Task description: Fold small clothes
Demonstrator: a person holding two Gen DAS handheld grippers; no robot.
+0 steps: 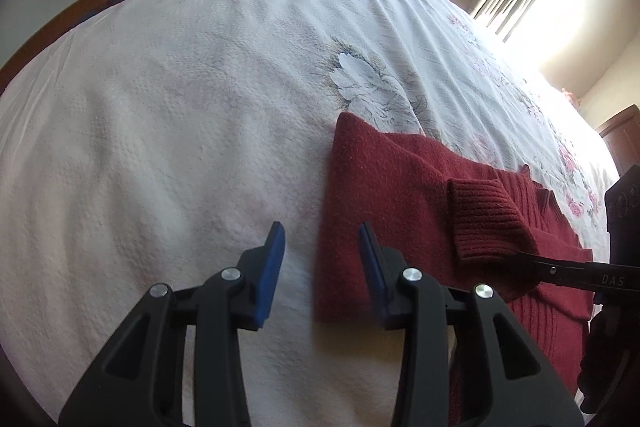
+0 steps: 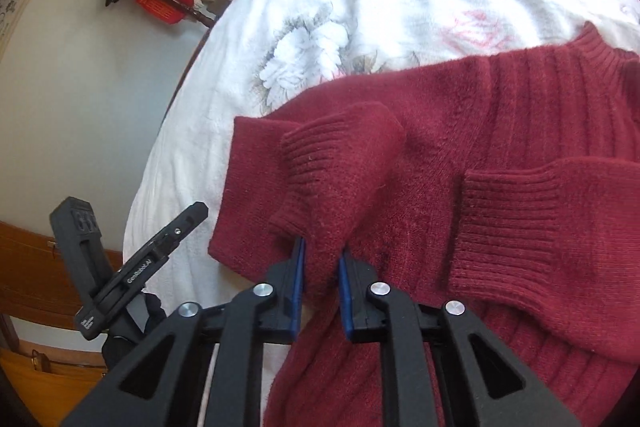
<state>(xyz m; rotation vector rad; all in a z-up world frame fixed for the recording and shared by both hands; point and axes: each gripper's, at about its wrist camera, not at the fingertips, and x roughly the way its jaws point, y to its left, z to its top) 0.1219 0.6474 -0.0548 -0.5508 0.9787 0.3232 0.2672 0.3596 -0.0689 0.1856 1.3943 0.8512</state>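
While the right gripper [image 2: 322, 255] pinches a sleeve [image 2: 340, 163] over the sweater [image 2: 500, 115], its jaws are clamped on the knit. The sweater lies on the bed [image 1: 180, 87]. Beside its left edge, the left gripper [image 1: 322, 247] hangs with jaws apart, empty.

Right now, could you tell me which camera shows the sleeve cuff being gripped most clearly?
The right wrist view: the right hand-held gripper pinches the sleeve just behind the cuff, centre frame. The left wrist view shows the cuff only from the side, near its right edge.
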